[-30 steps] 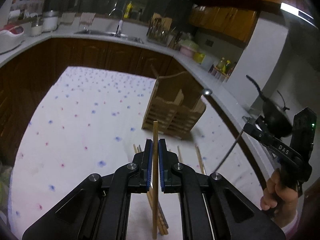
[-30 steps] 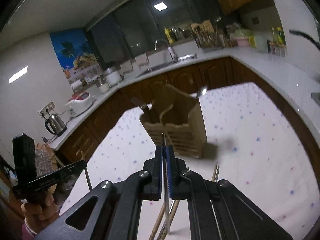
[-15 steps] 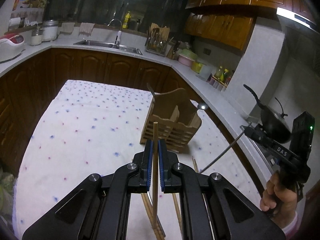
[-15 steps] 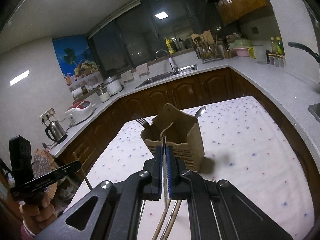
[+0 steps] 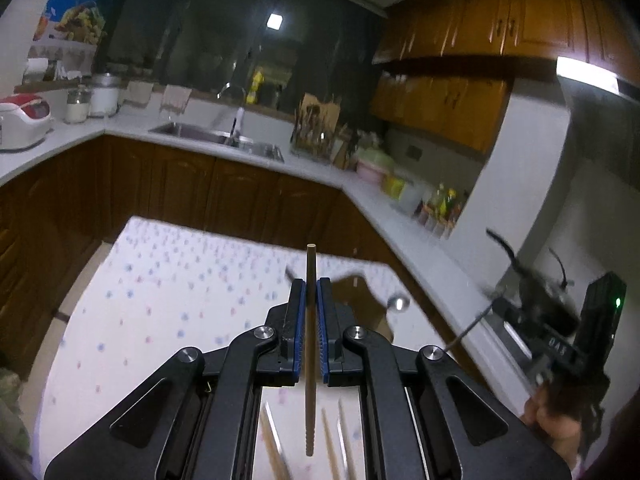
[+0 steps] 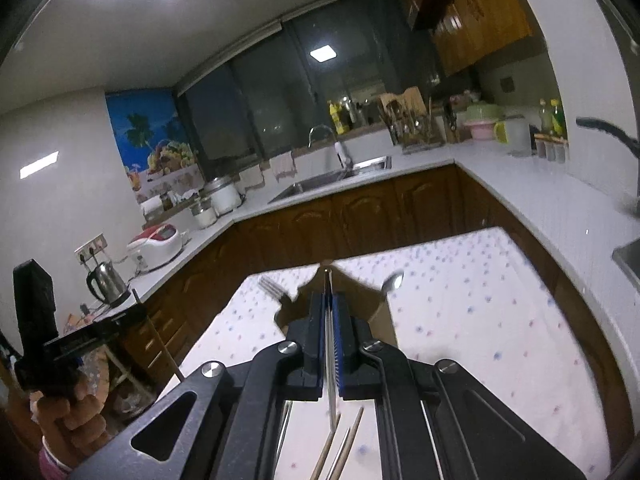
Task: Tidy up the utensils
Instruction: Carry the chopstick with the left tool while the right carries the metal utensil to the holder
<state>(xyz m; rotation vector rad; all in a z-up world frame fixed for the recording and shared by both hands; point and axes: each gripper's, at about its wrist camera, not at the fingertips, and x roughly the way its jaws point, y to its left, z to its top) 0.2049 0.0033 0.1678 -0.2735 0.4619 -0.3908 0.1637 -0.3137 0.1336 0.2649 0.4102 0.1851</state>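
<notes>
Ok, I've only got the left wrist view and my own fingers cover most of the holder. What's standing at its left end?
Observer: From the right wrist view, a fork stands at the left end of the wooden holder, tines up.
Operator: Is the right gripper actually clamped?
Observer: Yes. The right gripper is shut on a thin metal stick, aimed at the holder's peak.
Operator: How does my chopstick sit, seen from the side?
Observer: The left gripper holds the wooden chopstick tilted, with both ends sticking out past the jaws.
</notes>
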